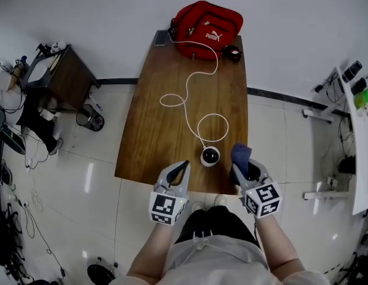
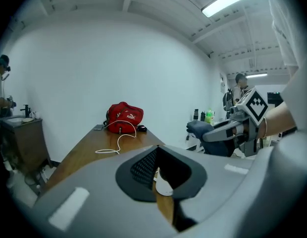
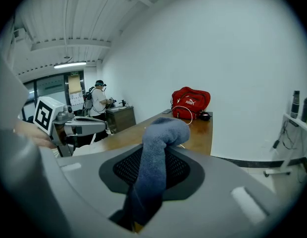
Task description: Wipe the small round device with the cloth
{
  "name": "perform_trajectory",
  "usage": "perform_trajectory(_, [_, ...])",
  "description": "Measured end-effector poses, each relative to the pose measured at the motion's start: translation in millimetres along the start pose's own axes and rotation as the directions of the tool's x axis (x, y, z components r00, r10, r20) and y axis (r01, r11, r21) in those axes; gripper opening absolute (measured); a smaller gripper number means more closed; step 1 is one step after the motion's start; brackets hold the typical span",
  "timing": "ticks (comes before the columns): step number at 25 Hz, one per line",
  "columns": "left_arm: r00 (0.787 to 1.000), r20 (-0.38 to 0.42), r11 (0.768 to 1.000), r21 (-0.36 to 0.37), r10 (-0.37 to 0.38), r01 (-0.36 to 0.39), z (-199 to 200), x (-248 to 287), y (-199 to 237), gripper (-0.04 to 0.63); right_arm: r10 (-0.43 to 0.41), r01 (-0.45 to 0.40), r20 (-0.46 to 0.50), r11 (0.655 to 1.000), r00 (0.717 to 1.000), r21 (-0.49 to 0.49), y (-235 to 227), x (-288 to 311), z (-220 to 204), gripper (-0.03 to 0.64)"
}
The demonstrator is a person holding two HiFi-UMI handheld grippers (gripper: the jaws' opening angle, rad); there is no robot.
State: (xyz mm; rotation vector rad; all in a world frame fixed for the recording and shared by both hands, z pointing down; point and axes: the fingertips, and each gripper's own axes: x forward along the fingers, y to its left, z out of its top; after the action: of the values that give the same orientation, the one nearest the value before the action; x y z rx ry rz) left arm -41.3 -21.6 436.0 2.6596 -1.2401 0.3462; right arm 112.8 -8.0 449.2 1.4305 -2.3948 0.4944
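The device [image 1: 210, 156] sat near the counter's [image 1: 154, 129] near edge, in the gap between the two tongs and just ahead of them. That gap was what the coming move would turn on. The right tongs [image 1: 246, 170] stood just to the device's right and were clamped on the cloth [image 1: 241, 153]. The cloth was a dark blue-grey roll that stuck up and forward past the tips, its end drooping a little. The left tongs [image 1: 184, 166] stood just to the device's left, closed with nothing in them. In the left gripper view only a sliver of the white device showed past their tips.

Both tongs lay about equally near, so neither had a clear advantage. Since the right one carried the cloth, the wipe would probably need a short move inward to the left and down onto the device. The left tongs were placed well enough to steady it.

The device was small and round, with a white body and a dark glossy face turned upward, and so had no long axis to line up with. A white cable [image 1: 187, 100] ran from its far side in loose loops toward a red bag [image 1: 206, 21] at the counter's far end — it might drag if the device got pushed.
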Motion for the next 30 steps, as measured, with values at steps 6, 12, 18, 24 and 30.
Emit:
perform_trajectory(6, [1.000,0.004,1.000,0.009,0.017,-0.017,-2.4,-21.1,-18.1,0.006,0.048,-0.047,0.016,0.999,0.999,-0.010,18.5,-31.5,-6.1,0.110])
perform_trajectory(12, [0.998,0.029,0.998,-0.011,0.064,-0.064,4.7,-52.3,-57.4,0.006,0.091,-0.090,0.025,0.995,0.996,-0.042,33.2,-71.5,-21.4,0.110])
perform_trajectory(18, [0.995,0.042,0.996,-0.014,0.087,-0.086,-5.7,-89.0,-108.1,0.006,0.134,-0.130,0.038,0.989,0.990,-0.074,49.2,-112.2,-40.3,0.110])
perform_trajectory(24, [0.990,0.120,0.997,-0.008,0.072,-0.072,6.6,-118.6,-129.7,0.006,0.127,-0.122,0.065,0.989,0.990,-0.086,66.6,-144.1,-45.1,0.110])
perform_trajectory(30, [0.990,0.136,1.000,-0.006,0.028,-0.028,15.4,-141.2,-122.0,0.006,0.081,-0.074,0.100,0.995,0.992,-0.073,92.4,-160.4,-38.7,0.110])
